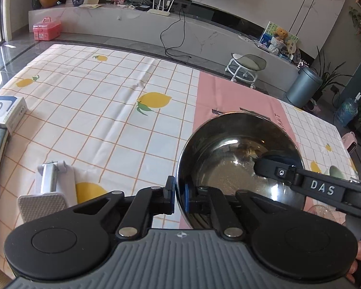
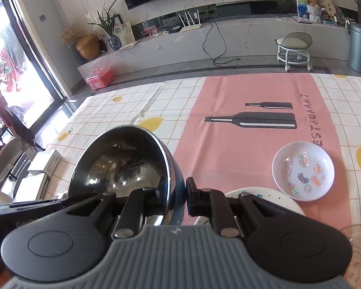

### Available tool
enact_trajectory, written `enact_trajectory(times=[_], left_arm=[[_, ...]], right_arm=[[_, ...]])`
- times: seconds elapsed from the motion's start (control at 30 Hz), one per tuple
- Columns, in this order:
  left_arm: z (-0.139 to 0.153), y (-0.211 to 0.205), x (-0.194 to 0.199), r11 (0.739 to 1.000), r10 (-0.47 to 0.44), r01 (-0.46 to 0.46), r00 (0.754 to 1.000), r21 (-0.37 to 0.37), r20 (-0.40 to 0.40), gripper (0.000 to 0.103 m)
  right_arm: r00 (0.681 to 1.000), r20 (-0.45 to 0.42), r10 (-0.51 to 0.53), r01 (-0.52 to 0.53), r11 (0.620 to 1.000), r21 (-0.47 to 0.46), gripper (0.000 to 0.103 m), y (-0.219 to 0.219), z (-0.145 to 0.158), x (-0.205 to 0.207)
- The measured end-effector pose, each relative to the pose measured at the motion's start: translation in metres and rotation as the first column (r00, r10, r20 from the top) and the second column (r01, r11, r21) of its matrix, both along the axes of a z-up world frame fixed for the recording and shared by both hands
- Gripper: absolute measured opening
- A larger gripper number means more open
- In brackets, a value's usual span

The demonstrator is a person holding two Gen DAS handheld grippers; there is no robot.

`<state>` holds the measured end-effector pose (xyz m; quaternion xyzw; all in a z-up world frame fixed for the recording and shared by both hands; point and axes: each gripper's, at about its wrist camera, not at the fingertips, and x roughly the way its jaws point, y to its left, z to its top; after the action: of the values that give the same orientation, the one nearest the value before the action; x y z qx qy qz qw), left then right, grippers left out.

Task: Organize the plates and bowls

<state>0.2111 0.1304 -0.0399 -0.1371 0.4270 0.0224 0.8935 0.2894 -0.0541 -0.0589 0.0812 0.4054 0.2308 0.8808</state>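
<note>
Both grippers clamp the steel bowl (image 1: 238, 166) by opposite rim edges, the left gripper (image 1: 179, 196) at its 9 o'clock and the right gripper (image 2: 178, 197) at 3 o'clock, likely to steady it over the counter (image 2: 228, 144) beside the sticker dish (image 2: 303, 171).
</note>
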Motion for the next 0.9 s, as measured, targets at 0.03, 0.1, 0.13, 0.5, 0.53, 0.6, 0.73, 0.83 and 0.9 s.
enact_trajectory(times=[0.03, 0.1, 0.13, 0.5, 0.53, 0.6, 0.73, 0.83, 0.9], left_arm=[[0.001, 0.0, -0.003, 1.0, 0.003, -0.003, 1.0, -0.001, -0.016, 0.009], [0.003, 0.0, -0.01, 1.0, 0.008, -0.008, 1.0, -0.001, -0.029, 0.009], [0.004, 0.0, -0.012, 1.0, 0.005, -0.005, 1.0, 0.002, -0.031, 0.009], [-0.005, 0.018, -0.04, 0.988, -0.043, 0.027, 0.993, -0.151, -0.107, 0.005], [-0.007, 0.019, -0.044, 0.988, -0.047, 0.03, 0.993, -0.151, -0.11, 0.005], [-0.01, 0.019, -0.051, 0.988, -0.059, 0.04, 0.991, -0.15, -0.122, 0.005], [-0.015, 0.012, -0.057, 0.989, -0.099, 0.08, 0.983, -0.126, -0.153, 0.005], [-0.02, 0.008, -0.057, 0.989, -0.117, 0.098, 0.976, -0.112, -0.182, 0.006], [-0.024, 0.005, -0.055, 0.989, -0.127, 0.109, 0.972, -0.1, -0.199, 0.006]], right_arm=[[1.0, -0.004, 0.004, -0.004, 1.0, 0.014, 0.014, -0.001, 0.003, -0.005], [1.0, 0.001, 0.012, -0.012, 1.0, 0.003, 0.014, 0.002, 0.007, -0.013], [1.0, 0.003, 0.012, -0.012, 1.0, 0.003, 0.014, 0.002, 0.008, -0.018], [0.996, -0.089, -0.007, 0.008, 1.0, 0.013, 0.014, -0.013, -0.001, -0.055], [0.995, -0.098, -0.002, 0.003, 1.0, 0.014, 0.014, -0.014, -0.002, -0.059], [0.993, -0.119, 0.01, -0.008, 1.0, 0.02, 0.016, -0.016, -0.005, -0.069], [0.988, -0.154, 0.018, -0.016, 1.0, 0.013, 0.015, -0.019, -0.016, -0.088], [0.981, -0.195, 0.016, -0.013, 1.0, 0.018, 0.015, -0.024, -0.027, -0.098], [0.975, -0.22, 0.017, -0.013, 1.0, 0.019, 0.015, -0.026, -0.034, -0.1]])
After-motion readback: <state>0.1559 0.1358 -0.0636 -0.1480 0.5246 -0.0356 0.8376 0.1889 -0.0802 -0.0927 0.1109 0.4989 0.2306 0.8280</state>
